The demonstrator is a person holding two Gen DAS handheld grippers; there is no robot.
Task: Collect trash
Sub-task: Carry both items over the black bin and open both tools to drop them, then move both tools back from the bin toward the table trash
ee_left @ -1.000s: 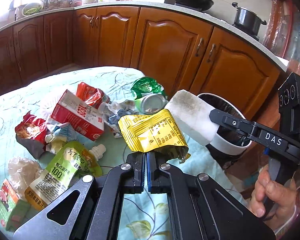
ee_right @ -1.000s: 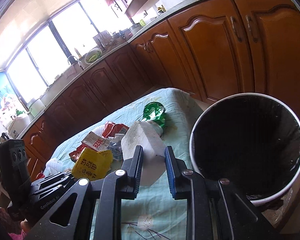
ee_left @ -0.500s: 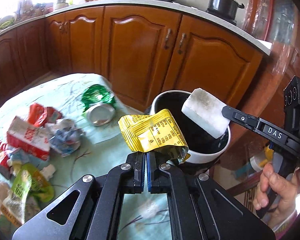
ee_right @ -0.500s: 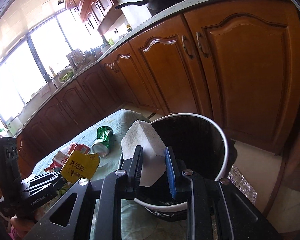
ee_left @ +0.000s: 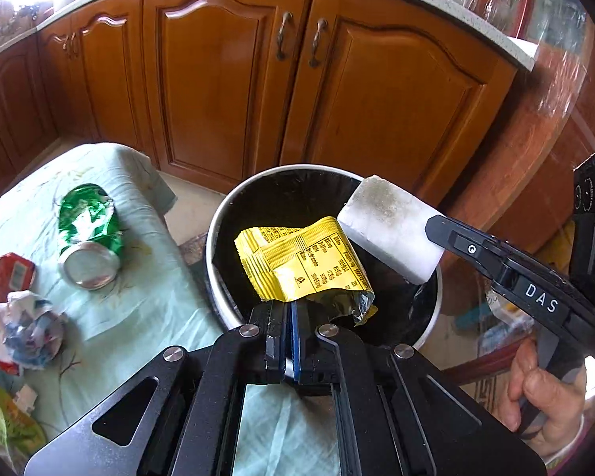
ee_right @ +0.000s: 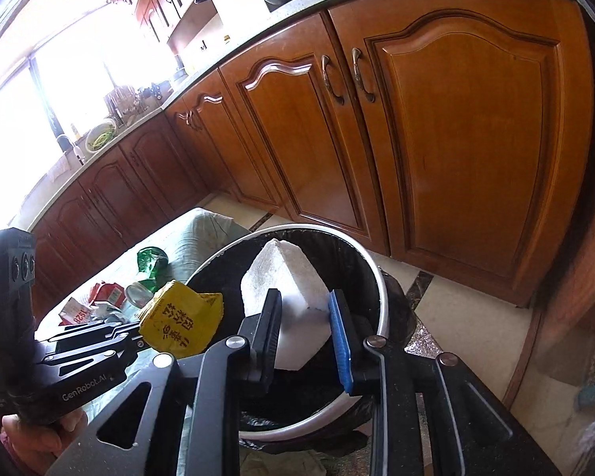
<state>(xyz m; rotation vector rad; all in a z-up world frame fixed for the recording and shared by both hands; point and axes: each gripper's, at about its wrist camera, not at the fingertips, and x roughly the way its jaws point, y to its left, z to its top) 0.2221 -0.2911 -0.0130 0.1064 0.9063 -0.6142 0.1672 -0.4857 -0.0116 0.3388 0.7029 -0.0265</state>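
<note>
Left gripper (ee_left: 287,309) clamped tight on yellow snack wrapper (ee_left: 303,263), held above black-lined trash bin (ee_left: 218,238). Right gripper (ee_right: 303,323) jaws just opening, partly apart; white foam block (ee_right: 283,281) between them, over the bin mouth.
</note>
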